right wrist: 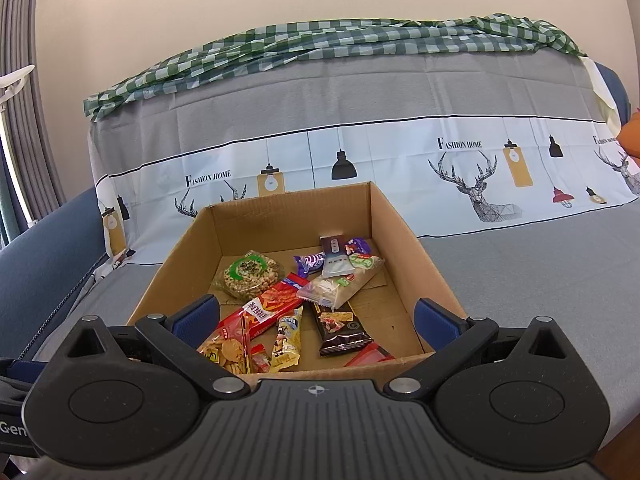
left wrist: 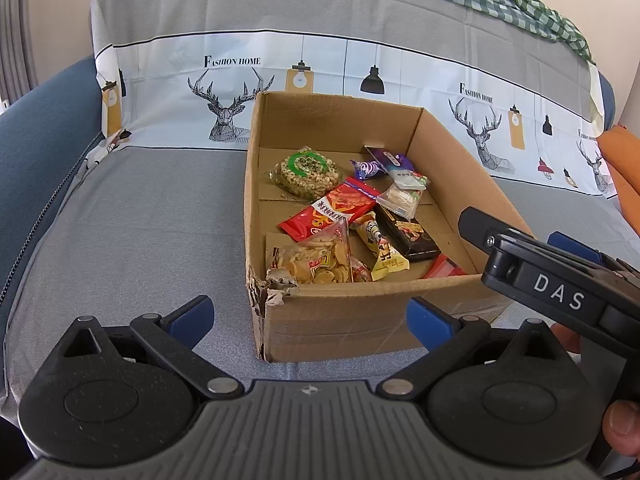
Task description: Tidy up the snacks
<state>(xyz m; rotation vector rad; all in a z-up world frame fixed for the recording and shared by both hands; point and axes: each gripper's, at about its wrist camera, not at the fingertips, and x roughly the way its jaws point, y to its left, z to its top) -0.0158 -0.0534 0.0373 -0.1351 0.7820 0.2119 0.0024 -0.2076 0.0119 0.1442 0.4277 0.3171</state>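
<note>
An open cardboard box [left wrist: 360, 316] [right wrist: 404, 240] sits on a grey-covered sofa seat and holds several snack packets. Among them are a round rice cake with a green label [left wrist: 308, 172] [right wrist: 250, 274], a red packet [left wrist: 332, 210] [right wrist: 272, 304], a bag of yellow crackers [left wrist: 316, 260] [right wrist: 226, 350], a dark bar [left wrist: 408, 234] [right wrist: 340, 330] and a yellow wrapper [left wrist: 382, 254] [right wrist: 286, 340]. My left gripper [left wrist: 310, 318] stands open and empty in front of the box's near wall. My right gripper [right wrist: 316, 318] hangs open and empty over the box's near edge; its body [left wrist: 556, 276] shows at the right of the left wrist view.
The sofa back carries a grey and white cover printed with deer and lamps [right wrist: 476, 188], with a green checked cloth [right wrist: 320, 40] on top. A blue armrest [left wrist: 36, 140] rises at the left. An orange cushion [left wrist: 624, 160] lies at the far right. Grey seat [left wrist: 140, 220] stretches left of the box.
</note>
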